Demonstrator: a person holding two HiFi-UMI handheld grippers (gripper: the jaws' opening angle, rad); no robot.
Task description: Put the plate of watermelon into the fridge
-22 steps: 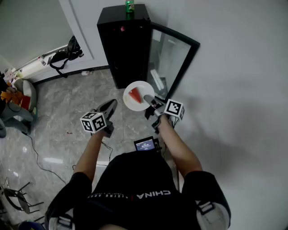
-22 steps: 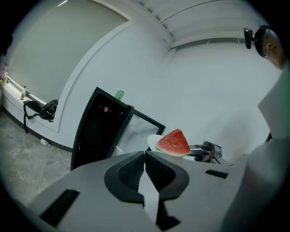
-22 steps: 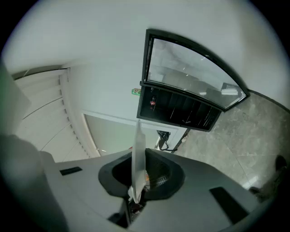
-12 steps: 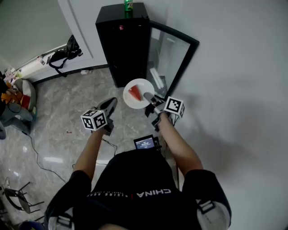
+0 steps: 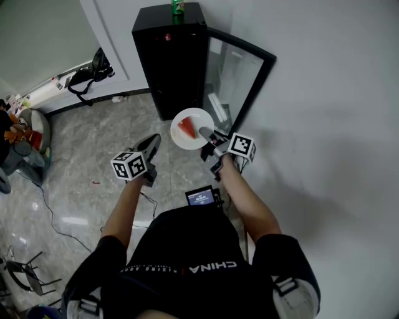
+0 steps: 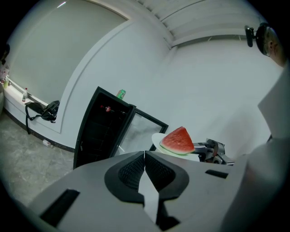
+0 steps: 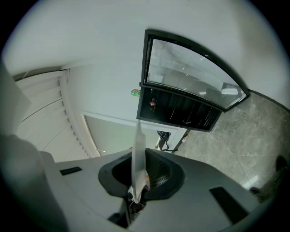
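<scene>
Just in front of the black fridge (image 5: pixel 168 68), whose glass door (image 5: pixel 235 75) stands open, your right gripper (image 5: pixel 209 138) clamps the rim of the white plate (image 5: pixel 194 117), held in the air with the watermelon wedge (image 5: pixel 186 128) on it. Your left gripper (image 5: pixel 148 151) hangs to the plate's left, apart from it, jaws pressed together on nothing. A green can (image 5: pixel 178 7) stands on the fridge top.

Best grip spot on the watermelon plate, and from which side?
The bare rim of the plate on the person's side, jaws above and below the edge: it is thin and flat, and the watermelon slice sits further in. The right gripper pinches it there.
</scene>
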